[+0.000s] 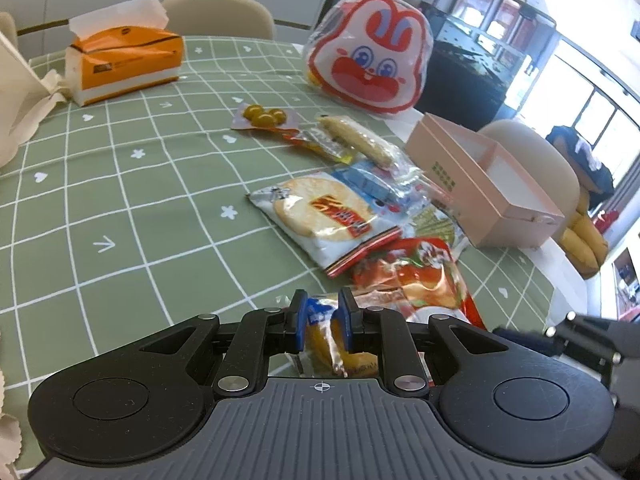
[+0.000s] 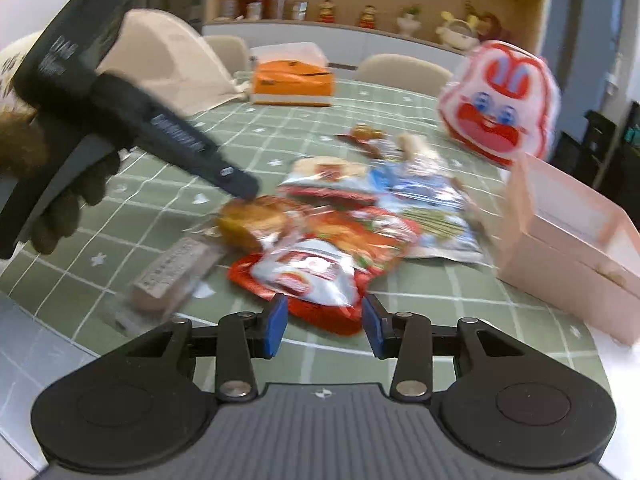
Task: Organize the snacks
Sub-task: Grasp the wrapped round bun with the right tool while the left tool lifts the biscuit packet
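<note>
My left gripper (image 1: 323, 312) is shut on a clear-wrapped yellow bun (image 1: 320, 344) at the near end of a pile of snack packets on the green checked tablecloth (image 1: 140, 200). The right wrist view shows that gripper (image 2: 244, 188) from the side, its tip on the bun (image 2: 252, 220). My right gripper (image 2: 324, 326) stands open, and the near end of a red and silver packet (image 2: 308, 276) lies between its blue pads without being squeezed. This view is blurred. An open pink box (image 2: 568, 240) stands to the right of the pile.
A rice cracker packet (image 1: 320, 216), a blue packet (image 1: 376, 184), a long biscuit (image 1: 360, 140) and green olives (image 1: 264, 116) lie in a row. A rabbit-face bag (image 1: 368, 68) and an orange tissue pack (image 1: 120, 60) stand behind. A wrapped brown bar (image 2: 168, 276) lies near the table edge.
</note>
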A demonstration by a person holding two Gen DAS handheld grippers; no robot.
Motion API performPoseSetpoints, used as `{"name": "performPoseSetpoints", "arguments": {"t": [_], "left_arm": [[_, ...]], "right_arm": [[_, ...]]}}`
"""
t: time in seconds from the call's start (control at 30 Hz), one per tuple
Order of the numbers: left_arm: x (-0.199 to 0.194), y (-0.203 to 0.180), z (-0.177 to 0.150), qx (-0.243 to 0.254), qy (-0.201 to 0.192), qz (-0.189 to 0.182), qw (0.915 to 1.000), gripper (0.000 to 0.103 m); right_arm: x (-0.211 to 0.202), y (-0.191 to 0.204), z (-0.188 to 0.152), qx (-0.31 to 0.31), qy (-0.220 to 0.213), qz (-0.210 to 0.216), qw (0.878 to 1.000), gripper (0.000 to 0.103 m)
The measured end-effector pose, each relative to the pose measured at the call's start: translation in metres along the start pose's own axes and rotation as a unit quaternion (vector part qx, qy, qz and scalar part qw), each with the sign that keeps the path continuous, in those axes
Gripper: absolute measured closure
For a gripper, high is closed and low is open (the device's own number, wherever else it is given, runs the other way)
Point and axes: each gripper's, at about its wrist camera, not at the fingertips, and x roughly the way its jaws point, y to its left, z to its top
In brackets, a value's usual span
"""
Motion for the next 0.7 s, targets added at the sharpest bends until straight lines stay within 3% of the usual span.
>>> {"name": "performPoseSetpoints", "arguments": {"t": [0.07, 0.2, 0.37, 0.6, 0.7], "left_arm": [[0.0, -0.003, -0.001, 0.006, 0.0, 0.001, 1.0, 0.083], [-0.005, 0.002, 0.003, -0.002, -0.008, -0.019, 0.9998, 0.083], [-0.011, 0.019, 0.012, -0.037, -0.052, -0.031, 0.9975, 0.083], [0.023, 0.028, 0.011, -0.053, -0.009, -0.046, 0.9975, 0.083], [0.016, 0.027, 0.008, -0.052, -0.005, -0.042, 0.9978, 0.083]], "right_arm": [[-0.004, -0.015, -0.003, 0.025, -0.006, 0.006, 1.0, 0.061], [-0.002, -0.036, -0.008, 0.068, -0.01, 0.023, 0.997, 0.046], [0.01, -0.045, -0.015, 0.102, -0.004, 0.028, 0.994, 0.046], [0.01, -0.048, -0.021, 0.108, -0.008, 0.046, 0.993, 0.04], [0.009, -0.048, -0.02, 0.109, -0.01, 0.044, 0.993, 0.04]]}}
